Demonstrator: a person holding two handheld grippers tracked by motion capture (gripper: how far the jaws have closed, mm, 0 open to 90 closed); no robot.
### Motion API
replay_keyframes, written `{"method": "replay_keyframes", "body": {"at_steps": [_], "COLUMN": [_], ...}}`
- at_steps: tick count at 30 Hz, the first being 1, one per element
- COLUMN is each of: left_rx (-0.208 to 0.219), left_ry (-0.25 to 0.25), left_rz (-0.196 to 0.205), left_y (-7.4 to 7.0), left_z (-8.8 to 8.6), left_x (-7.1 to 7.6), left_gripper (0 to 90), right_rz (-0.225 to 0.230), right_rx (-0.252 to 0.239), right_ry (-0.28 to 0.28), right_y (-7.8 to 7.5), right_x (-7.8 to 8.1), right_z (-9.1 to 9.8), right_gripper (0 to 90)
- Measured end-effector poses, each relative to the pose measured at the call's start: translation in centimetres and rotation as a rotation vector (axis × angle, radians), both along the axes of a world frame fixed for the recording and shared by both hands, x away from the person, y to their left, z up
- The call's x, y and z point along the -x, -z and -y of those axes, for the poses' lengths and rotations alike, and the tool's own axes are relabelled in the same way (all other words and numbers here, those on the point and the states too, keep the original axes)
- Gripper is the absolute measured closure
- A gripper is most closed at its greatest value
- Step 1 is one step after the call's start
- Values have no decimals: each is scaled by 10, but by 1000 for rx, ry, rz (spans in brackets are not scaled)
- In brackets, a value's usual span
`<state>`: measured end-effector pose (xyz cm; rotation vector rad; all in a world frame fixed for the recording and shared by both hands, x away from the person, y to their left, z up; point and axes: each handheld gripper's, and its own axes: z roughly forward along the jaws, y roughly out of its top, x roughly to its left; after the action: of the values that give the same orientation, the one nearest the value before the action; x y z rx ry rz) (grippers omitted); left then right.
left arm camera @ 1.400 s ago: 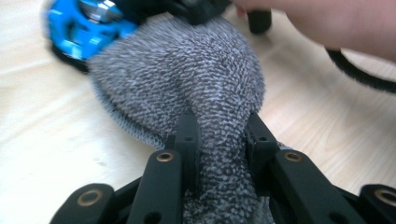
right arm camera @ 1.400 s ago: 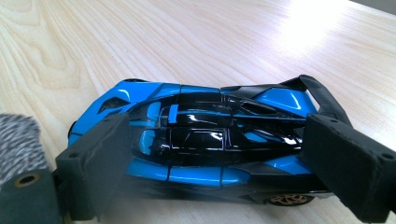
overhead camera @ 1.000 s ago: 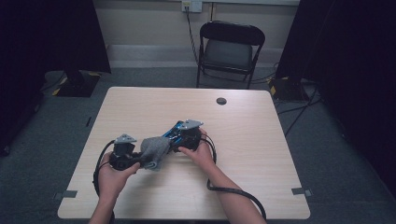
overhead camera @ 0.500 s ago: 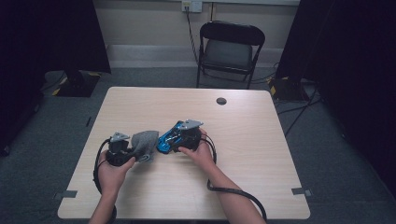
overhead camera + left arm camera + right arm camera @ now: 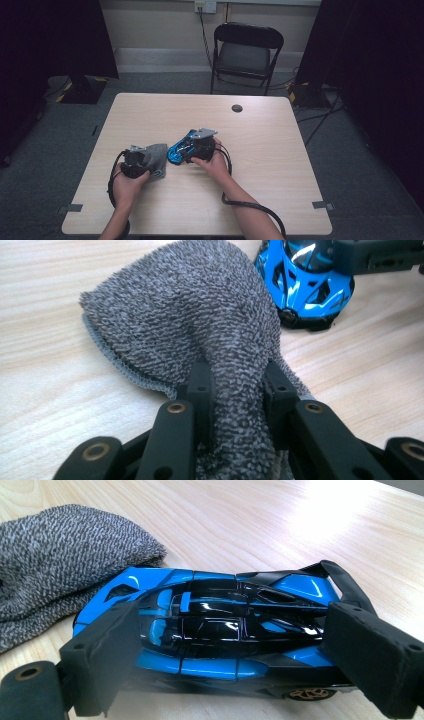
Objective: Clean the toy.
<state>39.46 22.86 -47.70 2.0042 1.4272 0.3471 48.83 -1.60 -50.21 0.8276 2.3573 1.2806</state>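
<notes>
my right gripper (image 5: 225,665): clamped on the blue toy car (image 5: 215,630), pads at nose and tail | grey sock (image 5: 60,565): upper left, touching the car's front | wooden table (image 5: 280,525) underneath it all

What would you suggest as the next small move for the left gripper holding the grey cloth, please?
Probably bring the grey terry cloth back onto the blue and black toy car and wipe its near end. The left gripper is shut on a bunched fold, the cloth lies on the table just beside the car, and the right gripper clamps the car steady.
</notes>
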Motion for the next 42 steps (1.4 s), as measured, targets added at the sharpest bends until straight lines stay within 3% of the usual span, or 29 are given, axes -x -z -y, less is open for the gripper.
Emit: {"method": "replay_keyframes", "body": {"at_steps": [22, 42], "left_rx": [34, 72], "left_ry": [103, 229], "left_rz": [-91, -142], "left_y": [-4, -6], "left_z": [25, 69], "left_x": [14, 33], "left_gripper": [722, 722], "right_rz": [1, 0], "right_rx": [1, 0], "right_ry": [-1, 0], "right_y": [0, 0], "right_x": [0, 0], "right_z": [0, 0], "right_gripper": [86, 86]}}
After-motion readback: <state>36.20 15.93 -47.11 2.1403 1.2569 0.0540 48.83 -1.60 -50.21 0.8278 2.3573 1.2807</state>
